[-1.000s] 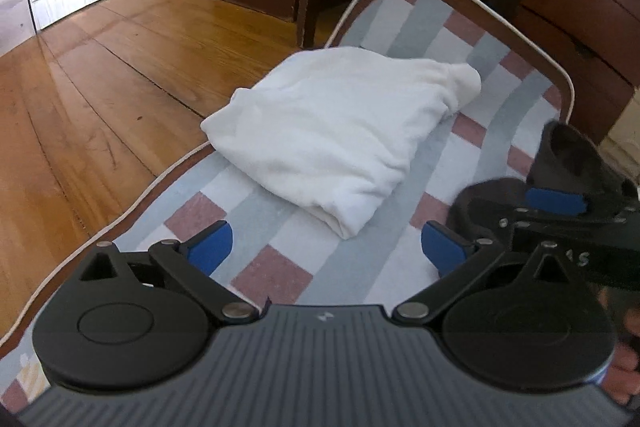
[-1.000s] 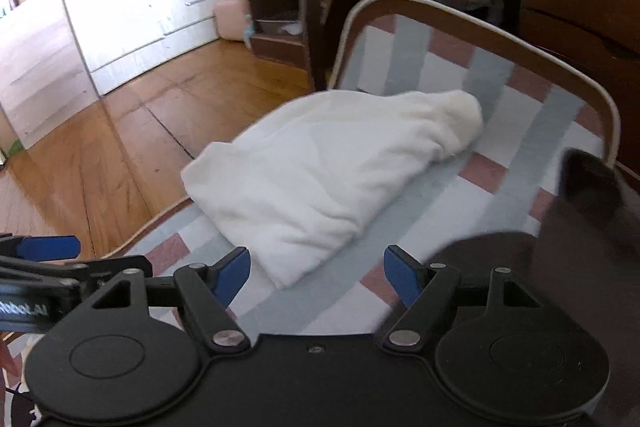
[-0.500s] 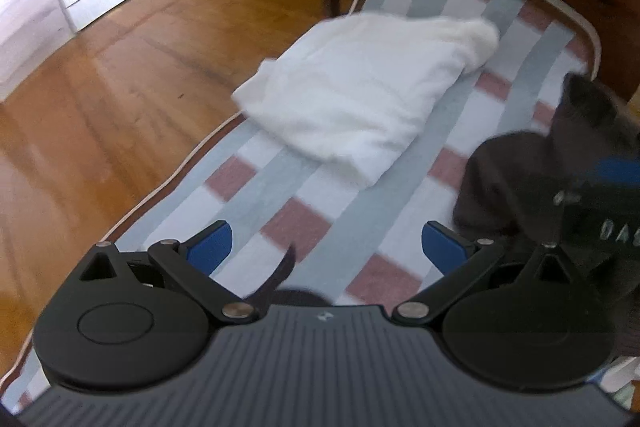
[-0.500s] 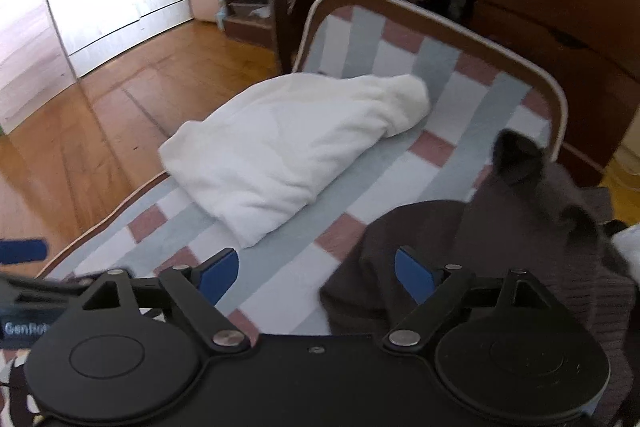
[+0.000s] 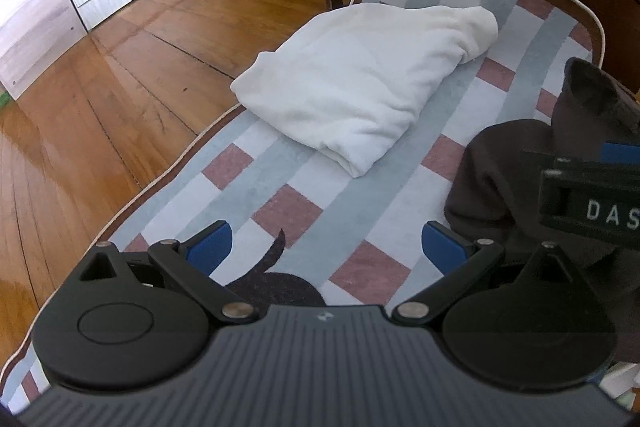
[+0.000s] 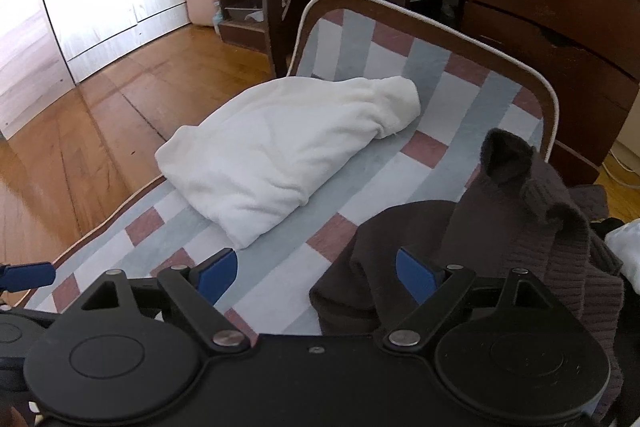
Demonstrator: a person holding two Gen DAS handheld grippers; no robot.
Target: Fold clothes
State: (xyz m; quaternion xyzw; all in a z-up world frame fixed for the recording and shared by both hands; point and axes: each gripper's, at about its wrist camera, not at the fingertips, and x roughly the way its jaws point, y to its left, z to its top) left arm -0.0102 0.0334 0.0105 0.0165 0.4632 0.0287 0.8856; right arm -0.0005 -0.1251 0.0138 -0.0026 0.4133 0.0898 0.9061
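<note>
Both tongs stand apart and grip nothing: the left tongs (image 5: 326, 247) hover over bare checks of the mat (image 5: 360, 195), the right tongs (image 6: 316, 273) over the near fringe of the dark brown garment (image 6: 520, 239), its cloth below the right pad, not pinched. That garment lies crumpled along the mat's right edge, one cuff poking up, probably next to be spread. Beyond, the white garment (image 5: 360, 83) sits folded by the left edge toward the far end, seemingly parked clear of the working patch.
</note>
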